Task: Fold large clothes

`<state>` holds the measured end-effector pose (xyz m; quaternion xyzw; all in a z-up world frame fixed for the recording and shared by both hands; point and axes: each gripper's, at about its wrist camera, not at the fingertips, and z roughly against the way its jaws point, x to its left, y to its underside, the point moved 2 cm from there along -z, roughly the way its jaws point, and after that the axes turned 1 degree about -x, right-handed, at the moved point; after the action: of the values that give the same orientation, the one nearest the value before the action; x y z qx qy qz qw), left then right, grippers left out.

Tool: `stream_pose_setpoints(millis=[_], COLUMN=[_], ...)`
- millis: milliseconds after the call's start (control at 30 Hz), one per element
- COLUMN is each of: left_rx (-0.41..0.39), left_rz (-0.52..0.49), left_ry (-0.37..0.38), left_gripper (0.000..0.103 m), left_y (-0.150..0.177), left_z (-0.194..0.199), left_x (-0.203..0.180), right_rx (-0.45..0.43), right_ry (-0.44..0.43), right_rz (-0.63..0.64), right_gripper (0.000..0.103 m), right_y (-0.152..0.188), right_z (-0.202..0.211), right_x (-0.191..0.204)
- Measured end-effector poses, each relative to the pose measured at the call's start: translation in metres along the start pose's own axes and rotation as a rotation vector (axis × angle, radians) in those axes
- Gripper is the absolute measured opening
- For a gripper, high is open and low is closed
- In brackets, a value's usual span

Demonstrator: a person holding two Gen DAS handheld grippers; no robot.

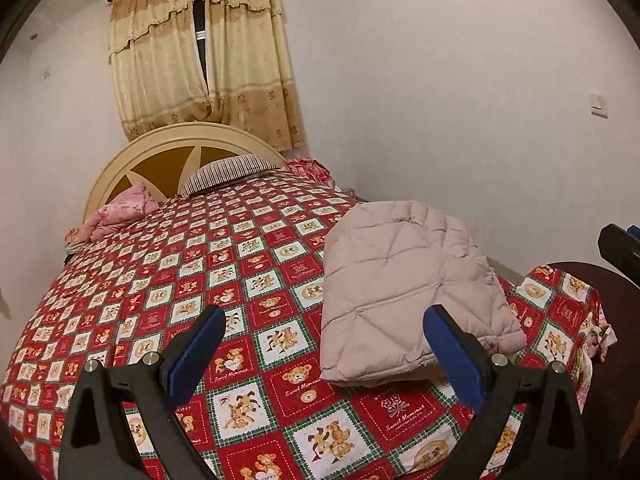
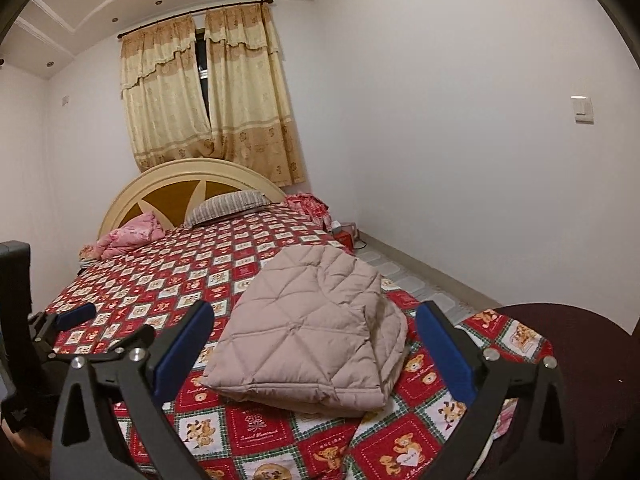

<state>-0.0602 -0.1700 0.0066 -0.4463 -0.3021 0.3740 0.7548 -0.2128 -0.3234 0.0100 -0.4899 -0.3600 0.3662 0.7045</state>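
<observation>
A beige quilted jacket [image 1: 404, 288] lies folded into a compact rectangle near the foot corner of the bed, on the red teddy-bear bedspread [image 1: 200, 264]. It also shows in the right wrist view [image 2: 312, 340]. My left gripper [image 1: 326, 344] is open and empty, held above the bed just short of the jacket's near left corner. My right gripper [image 2: 314, 340] is open and empty, its blue pads spread to either side of the jacket, above it. The left gripper also appears at the left of the right wrist view [image 2: 76, 316].
A cream headboard [image 1: 180, 152], a striped pillow [image 1: 228, 172] and a pink bundle [image 1: 120, 212] sit at the bed's head. The white wall [image 1: 480, 100] runs along the right. A dark rounded object [image 2: 580, 360] stands by the bed's foot corner. Small items [image 2: 344, 232] lie on the floor.
</observation>
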Motion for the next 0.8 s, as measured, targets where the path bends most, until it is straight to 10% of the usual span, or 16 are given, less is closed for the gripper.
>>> stream_pose_setpoints(millis=[800], left_rx=[0.001], left_rz=[-0.005], left_ry=[0.000], left_gripper=[0.100], left_y=[0.0016], left_z=[0.0017], left_x=[0.0015], right_rx=[0.009], right_ry=[0.017], right_rz=[0.014], right_gripper=[0.103], right_y=[0.0037], right_z=[-0.0033], right_x=[0.0006])
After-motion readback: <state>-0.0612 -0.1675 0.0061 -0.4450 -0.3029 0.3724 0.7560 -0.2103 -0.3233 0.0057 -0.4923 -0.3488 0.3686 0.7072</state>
